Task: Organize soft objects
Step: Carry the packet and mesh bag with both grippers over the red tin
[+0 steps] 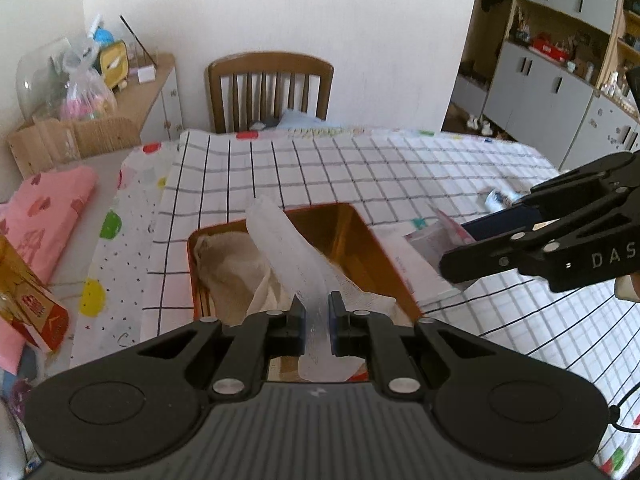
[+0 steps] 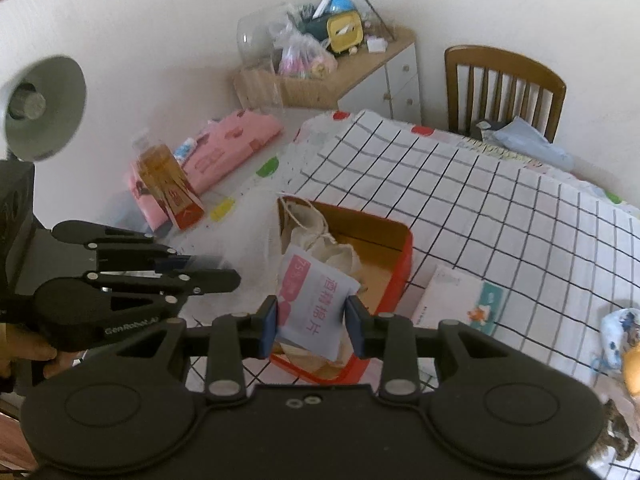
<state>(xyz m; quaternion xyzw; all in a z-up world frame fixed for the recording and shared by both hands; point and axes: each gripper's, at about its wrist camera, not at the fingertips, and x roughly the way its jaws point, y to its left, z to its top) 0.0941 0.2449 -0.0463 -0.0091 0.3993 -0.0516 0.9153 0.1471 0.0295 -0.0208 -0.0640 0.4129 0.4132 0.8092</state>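
Over the red tin (image 1: 400, 280) at frame centre, we've got the left hand-held gripper (image 1: 317, 312) pinching a gauze strip (image 1: 292, 248) and the right hand-held gripper (image 2: 312, 320) clamped on a wipes packet (image 2: 316, 304). Both hang above the tin, probably so they drop in beside the cloth pouch (image 2: 320, 240).

Two wrist views, angled down, close, sharing red tin (image 1: 400, 276).

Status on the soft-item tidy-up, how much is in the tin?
Done: a beige cloth pouch lies in the orange tin. In hand: left tool shut on a white gauze strip, right tool shut on a pink-and-white packet, both over the tin. Left: a flat white pack and a blue-patterned soft item on the checked cloth.
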